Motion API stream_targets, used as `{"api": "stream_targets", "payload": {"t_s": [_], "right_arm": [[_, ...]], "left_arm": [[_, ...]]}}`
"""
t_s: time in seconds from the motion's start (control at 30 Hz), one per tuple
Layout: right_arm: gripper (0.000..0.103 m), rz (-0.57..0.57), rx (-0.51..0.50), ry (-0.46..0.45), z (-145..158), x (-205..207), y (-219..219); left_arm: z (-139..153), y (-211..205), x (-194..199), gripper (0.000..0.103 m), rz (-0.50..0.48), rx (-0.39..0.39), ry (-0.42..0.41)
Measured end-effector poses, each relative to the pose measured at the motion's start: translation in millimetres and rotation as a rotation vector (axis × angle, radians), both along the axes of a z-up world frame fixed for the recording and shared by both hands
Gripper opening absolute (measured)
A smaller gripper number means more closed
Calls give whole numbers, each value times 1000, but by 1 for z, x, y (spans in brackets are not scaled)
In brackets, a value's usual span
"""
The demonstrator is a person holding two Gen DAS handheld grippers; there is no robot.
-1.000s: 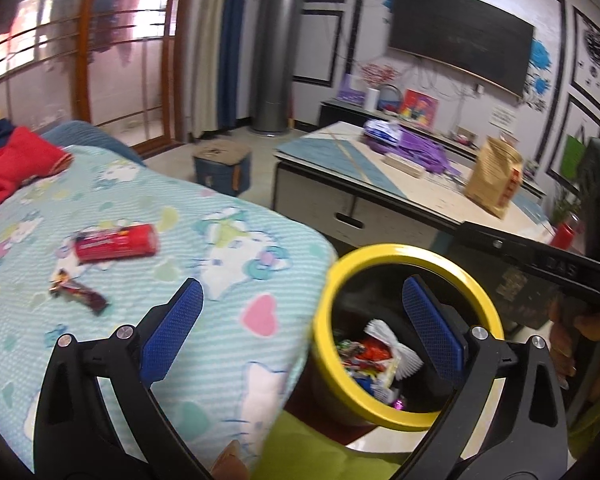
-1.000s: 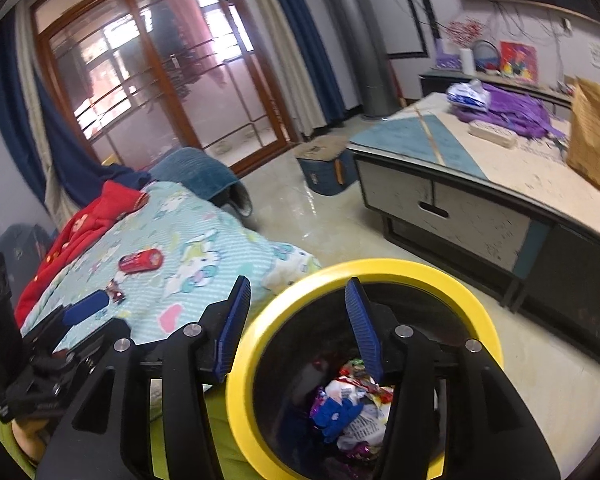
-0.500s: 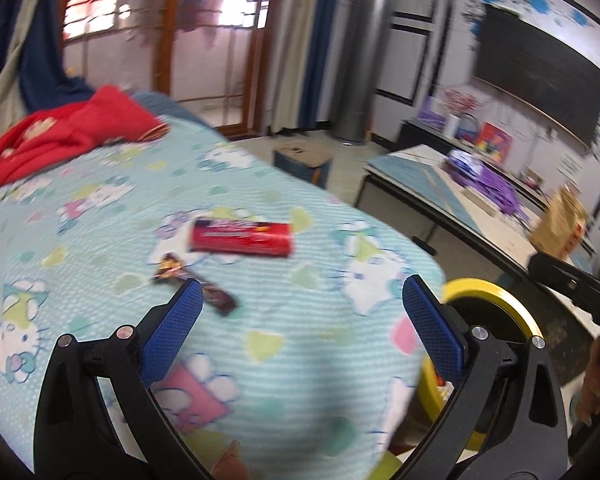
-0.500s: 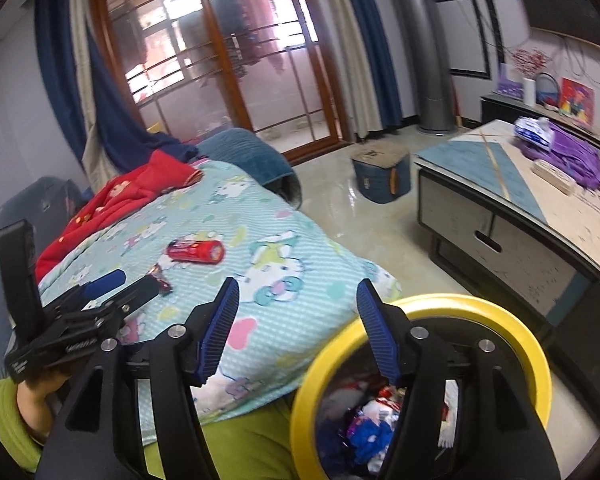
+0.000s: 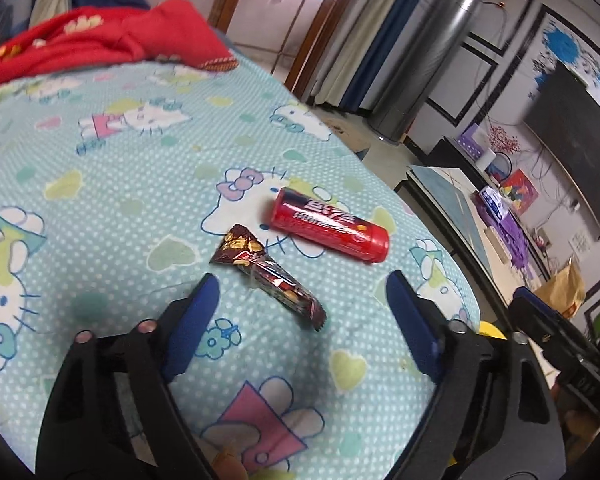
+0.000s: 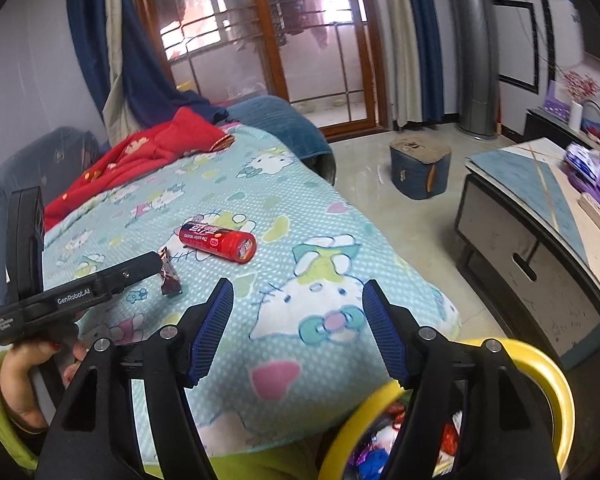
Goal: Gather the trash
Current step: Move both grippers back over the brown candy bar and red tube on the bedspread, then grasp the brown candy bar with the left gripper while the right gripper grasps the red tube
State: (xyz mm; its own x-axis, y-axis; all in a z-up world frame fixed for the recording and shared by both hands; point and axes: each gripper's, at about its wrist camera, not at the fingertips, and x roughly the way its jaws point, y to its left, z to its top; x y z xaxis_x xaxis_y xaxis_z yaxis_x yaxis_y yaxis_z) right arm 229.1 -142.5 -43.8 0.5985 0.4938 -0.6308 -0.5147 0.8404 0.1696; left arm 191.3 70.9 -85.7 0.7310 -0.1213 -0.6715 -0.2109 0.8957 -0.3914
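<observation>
Where the yellow-rimmed bin (image 6: 555, 384) sits at the bottom right of the right wrist view, the picture edge cuts it off and the right gripper (image 6: 298, 320) covers part of it, so only scraps of coloured rubbish show inside; from the left wrist view just a sliver of its rim peeks past a finger. The left gripper (image 5: 300, 320) hovers low over a dark brown snack wrapper (image 5: 270, 274), whose lower end lies between the blue pads without touching them; the jaws stand apart and are closing. The right gripper's jaws are opening, with nothing between them but bedding. A hand (image 6: 22, 380) in a green sleeve holds the left tool, half out of view at the left edge.

Beside the wrapper lies a red tube (image 5: 329, 226) on its side; its label is too blurred to read. Both rest on a pale turquoise bedspread (image 5: 100, 184) printed with cartoon cats and hearts. A red garment (image 6: 140, 152) is heaped at the far end. Beyond are a shiny tiled floor, a small blue stool (image 6: 419, 170), a low cabinet (image 6: 519, 240), wood-framed glass doors and blue curtains.
</observation>
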Motion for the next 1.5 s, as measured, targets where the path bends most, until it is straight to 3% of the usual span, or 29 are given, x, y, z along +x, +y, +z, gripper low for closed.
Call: {"api": "stream_targets", "payload": {"t_s": [0.13,0.4,0.5,0.77,1.0,1.07,1.1,1.33,1.5], "right_arm": [[68,70,-46,-12,-7,16,25],[74,189,-125,-24,-21,38,66],[74,222,-163,-19,-27,45,81],[74,290,-225,-8,-39,58,113],[74,332,-260,-1,-44,72,134],[69,346,-247,15,-45,74,137],[58,359,-235,28,-46,74,139],[39,335,-167,51,-50,61,129],[33,287,-58,78,-50,43,105]], "left_arm": [[-10,7,11,65,28,-24,51],[-16,16,11,25,40,-12,73],[-18,24,9,19,31,-44,67],[-20,36,-4,14,15,-111,42],[-6,40,-21,12,12,-86,-13],[2,38,-25,11,6,-60,-35],[6,37,-28,11,3,-51,-47],[18,36,-32,10,-9,-39,-85],[23,32,-32,10,-29,-46,-97]]}}
